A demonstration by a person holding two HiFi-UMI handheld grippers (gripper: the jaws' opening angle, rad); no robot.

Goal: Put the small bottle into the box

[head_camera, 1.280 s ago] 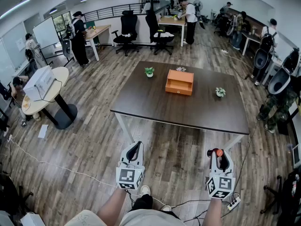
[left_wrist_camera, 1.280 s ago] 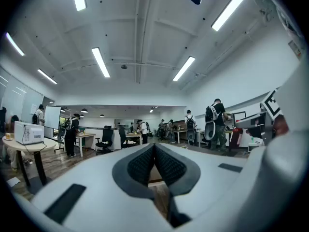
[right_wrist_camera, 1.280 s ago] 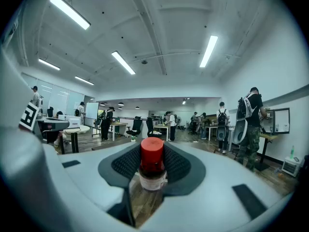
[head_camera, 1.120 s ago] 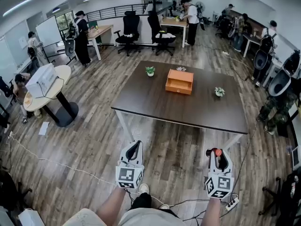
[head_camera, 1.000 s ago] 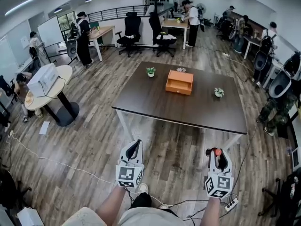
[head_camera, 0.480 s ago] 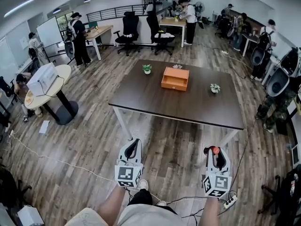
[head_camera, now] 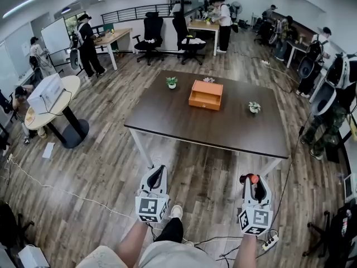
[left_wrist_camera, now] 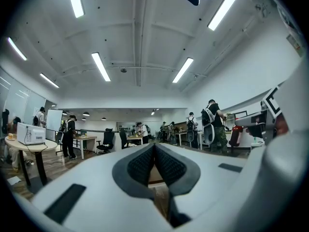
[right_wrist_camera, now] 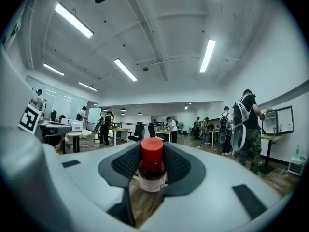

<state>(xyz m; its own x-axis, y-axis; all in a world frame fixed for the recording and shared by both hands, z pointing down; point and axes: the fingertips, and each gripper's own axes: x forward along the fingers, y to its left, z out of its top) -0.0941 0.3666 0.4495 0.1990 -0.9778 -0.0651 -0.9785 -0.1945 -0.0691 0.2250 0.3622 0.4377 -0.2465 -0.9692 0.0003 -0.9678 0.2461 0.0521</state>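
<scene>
Two steps remain: carrying and placing. The right gripper [head_camera: 252, 180] clamps the small red-capped brown glass bottle [right_wrist_camera: 152, 167]. The left gripper [head_camera: 157, 175] is closed and empty. The orange drawer box [head_camera: 205, 95] sits well ahead on the dark wooden table [head_camera: 223, 134].

Dark brown rect. table [head_camera: 184, 121] w/ white legs stands on wood-plank floor [head_camera: 100, 149]. Orange box [head_camera: 205, 95] sits on it, a bit off ctr toward 12 o'clock. Three sm. potted plants also on top: plant one [head_camera: 172, 82] at box's 10 o'clock, plant two [head_camera: 208, 80] just beyond box at 12 o'clock, near far edge, and plant three [head_camera: 254, 106] off at 4 o'clock.
</scene>
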